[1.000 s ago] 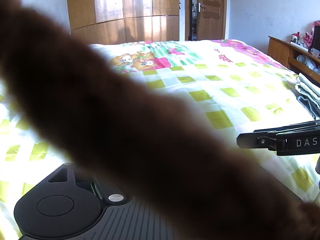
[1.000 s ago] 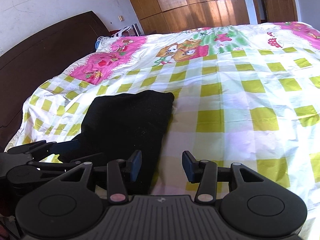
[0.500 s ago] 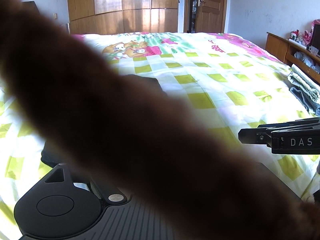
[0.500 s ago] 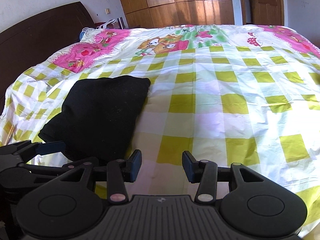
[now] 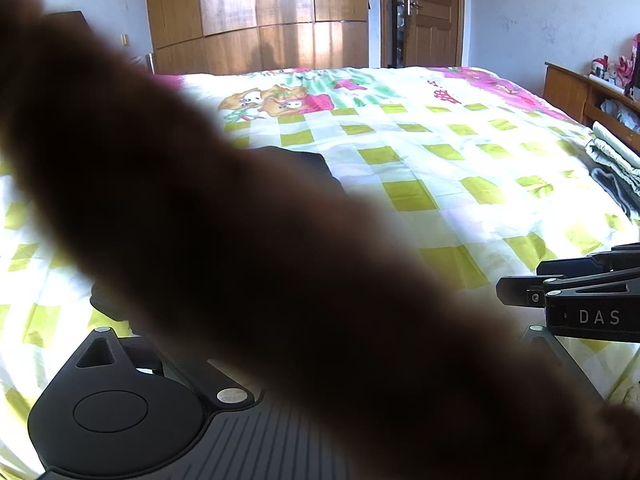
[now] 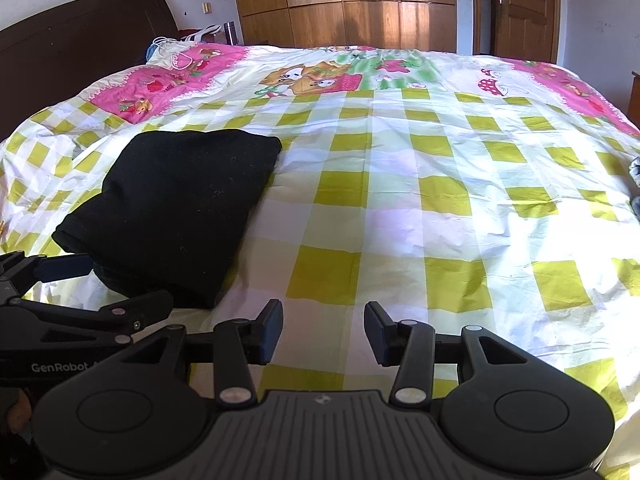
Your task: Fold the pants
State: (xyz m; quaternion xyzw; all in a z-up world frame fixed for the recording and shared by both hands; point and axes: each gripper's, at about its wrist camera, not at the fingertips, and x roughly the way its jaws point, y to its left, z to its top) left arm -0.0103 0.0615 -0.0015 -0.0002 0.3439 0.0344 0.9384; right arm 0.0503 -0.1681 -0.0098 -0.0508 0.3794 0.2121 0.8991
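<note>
Black pants (image 6: 180, 208), folded into a thick rectangle, lie on the left part of the checked bedspread (image 6: 400, 200). My right gripper (image 6: 324, 332) stands open over bare bedspread, just right of the pants' near corner, with nothing between its fingers. At the left edge of the right wrist view, my left gripper (image 6: 116, 288) has its jaws opening, and the pants' near edge lies between them without being pressed. In the left wrist view a blurred brown shape (image 5: 240, 240) close to the lens hides the left fingertips and most of the pants (image 5: 308, 160).
A pile of folded clothes (image 5: 612, 168) sits at the bed's right edge beside a wooden shelf (image 5: 580, 92). A dark headboard (image 6: 80, 40) is at the left, with a wooden wardrobe (image 6: 360, 4) and a door (image 6: 524, 8) beyond the bed.
The left jaws have spread wider around the pants' near edge. Both grippers have drawn back from the pants, which now sit farther up in the right wrist view.
</note>
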